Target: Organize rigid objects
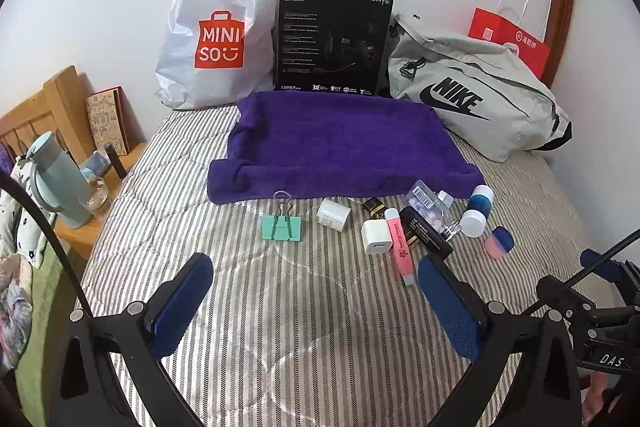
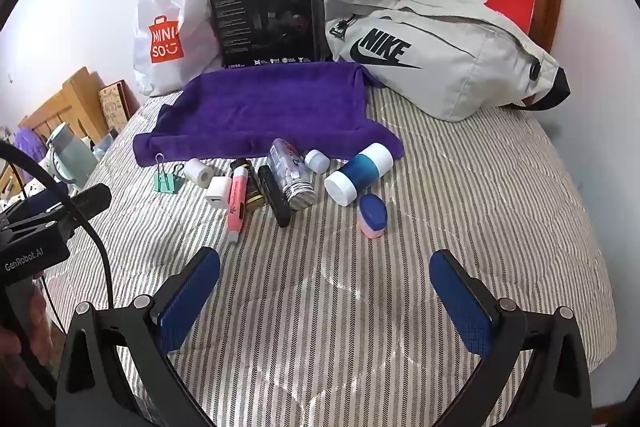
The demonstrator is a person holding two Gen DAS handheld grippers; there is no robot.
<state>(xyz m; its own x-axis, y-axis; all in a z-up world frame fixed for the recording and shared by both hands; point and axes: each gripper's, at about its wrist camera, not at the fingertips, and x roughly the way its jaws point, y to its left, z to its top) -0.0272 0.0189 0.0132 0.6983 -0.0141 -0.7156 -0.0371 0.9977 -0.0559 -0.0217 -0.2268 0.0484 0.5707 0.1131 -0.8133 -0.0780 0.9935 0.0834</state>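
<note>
A: Item one, status of the left gripper (image 1: 316, 283) and right gripper (image 2: 324, 279)?
B: Both spread wide, empty, hovering over the striped bedcover (image 2: 480, 187).
A: Stock location?
B: Green binder clip (image 1: 281, 227), white charger (image 1: 377, 235), pink highlighter (image 1: 400, 247), blue-banded bottle (image 2: 358, 173): all just before the purple towel (image 1: 340, 143).
A: Handling?
B: Probably take outlying pieces first, gripping across narrow sides.

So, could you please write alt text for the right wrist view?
The open right gripper hovers empty over a striped bedspread, facing a cluster of small items: pink highlighter, white charger, green binder clip. A purple towel lies behind them.
</note>
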